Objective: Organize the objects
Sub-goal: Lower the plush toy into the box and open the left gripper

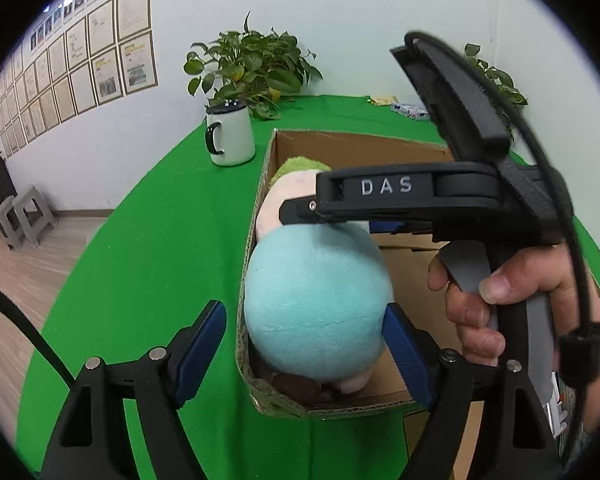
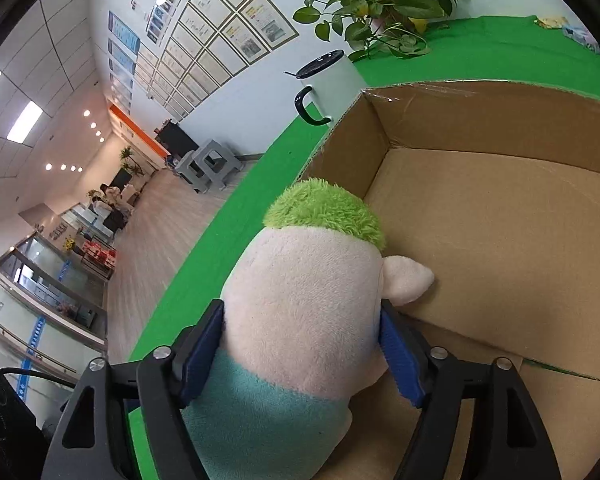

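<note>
1. One large cardboard box [image 2: 500, 240] stands open on the green desk [image 1: 160, 260], and your whole move depends on it: the doll is at the box's left wall, while the free floor of the box lies to the right of it.
2. The plush doll [image 2: 300, 312] is long from its brown feet, near your left tool, to its green hair, which points away toward the far wall. In the left wrist view its teal body [image 1: 316, 300] sits just inside the near left corner of the box.
3. Your right tool [image 2: 302, 350] is clamped on the doll: both blue pads [image 2: 400, 356] press into the cream part, one on each side, across the long axis. This hand is the nearer one and it carries the doll.
4. Your left tool [image 1: 304, 354] is spread apart around the teal body. The right pad is close to the plush, but I cannot tell if it touches; the left pad is outside the box wall.
5. I think you should let the doll down along the left wall, then open the right tool.
6. The white mug [image 1: 230, 136] stands apart, beyond the box.
</note>
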Demonstrator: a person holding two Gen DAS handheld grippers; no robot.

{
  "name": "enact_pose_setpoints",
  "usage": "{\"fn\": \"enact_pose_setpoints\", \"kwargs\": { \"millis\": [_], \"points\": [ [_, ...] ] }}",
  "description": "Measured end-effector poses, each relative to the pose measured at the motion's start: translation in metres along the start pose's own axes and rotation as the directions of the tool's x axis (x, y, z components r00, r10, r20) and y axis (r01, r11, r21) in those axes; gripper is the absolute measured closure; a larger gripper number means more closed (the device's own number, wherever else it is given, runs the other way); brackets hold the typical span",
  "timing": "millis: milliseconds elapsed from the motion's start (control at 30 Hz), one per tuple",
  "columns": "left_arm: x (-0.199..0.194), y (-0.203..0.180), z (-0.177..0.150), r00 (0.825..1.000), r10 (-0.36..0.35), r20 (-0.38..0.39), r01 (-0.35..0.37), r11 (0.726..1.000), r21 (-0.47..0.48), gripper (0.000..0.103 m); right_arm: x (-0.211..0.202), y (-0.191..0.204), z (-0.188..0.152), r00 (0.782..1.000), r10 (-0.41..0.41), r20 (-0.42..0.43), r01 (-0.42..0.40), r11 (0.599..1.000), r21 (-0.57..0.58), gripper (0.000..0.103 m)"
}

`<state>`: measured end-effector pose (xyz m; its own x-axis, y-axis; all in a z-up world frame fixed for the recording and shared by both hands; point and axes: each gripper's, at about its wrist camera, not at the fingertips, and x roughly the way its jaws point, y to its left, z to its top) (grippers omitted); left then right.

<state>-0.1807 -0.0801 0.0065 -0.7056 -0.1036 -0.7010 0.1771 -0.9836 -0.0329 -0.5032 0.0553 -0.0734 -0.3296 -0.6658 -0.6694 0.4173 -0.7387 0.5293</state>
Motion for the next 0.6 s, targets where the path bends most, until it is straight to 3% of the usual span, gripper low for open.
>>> {"fn": "enact_pose_setpoints", "kwargs": {
  "millis": [67,167,300,367,433,533,600],
  "points": [
    [0.008,0.004,0.001,0.999,-0.044,-0.025,0.043,0.998,-0.039,0.026,-0.003,0.001,0.000,0.999,-0.033,0.004,0.033,0.999,0.018,0.015],
    [0.008,0.004,0.000,0.999,-0.030,-0.020,0.029,0.999,-0.042,0.031,-0.024,0.000,-0.001,0.999,-0.045,-0.016,0.046,0.997,0.058,0.011],
    [0.004,0.003,-0.004,1.000,-0.030,-0.008,0.030,1.000,-0.003,0.031,-0.112,0.001,-0.020,0.985,-0.134,0.105,0.129,0.991,0.045,0.003],
    [-0.005,0.003,-0.007,0.999,-0.040,0.002,0.040,0.999,0.009,0.030,-0.168,-0.004,-0.044,0.951,-0.246,0.187,0.242,0.969,0.047,0.001],
    [-0.017,0.004,-0.008,0.999,-0.010,0.051,0.008,0.999,0.033,0.030,-0.219,-0.015,-0.071,0.872,-0.419,0.252,0.417,0.907,0.062,0.001],
    [-0.039,0.010,-0.013,0.993,0.002,0.118,-0.007,0.999,0.040,0.028,-0.274,-0.048,-0.114,0.729,-0.628,0.271,0.616,0.775,0.138,0.001],
    [-0.039,0.022,-0.013,0.994,0.002,0.113,-0.002,1.000,-0.002,0.028,-0.282,-0.075,-0.135,0.712,-0.676,0.191,0.647,0.737,0.196,0.000]
  ]
}}
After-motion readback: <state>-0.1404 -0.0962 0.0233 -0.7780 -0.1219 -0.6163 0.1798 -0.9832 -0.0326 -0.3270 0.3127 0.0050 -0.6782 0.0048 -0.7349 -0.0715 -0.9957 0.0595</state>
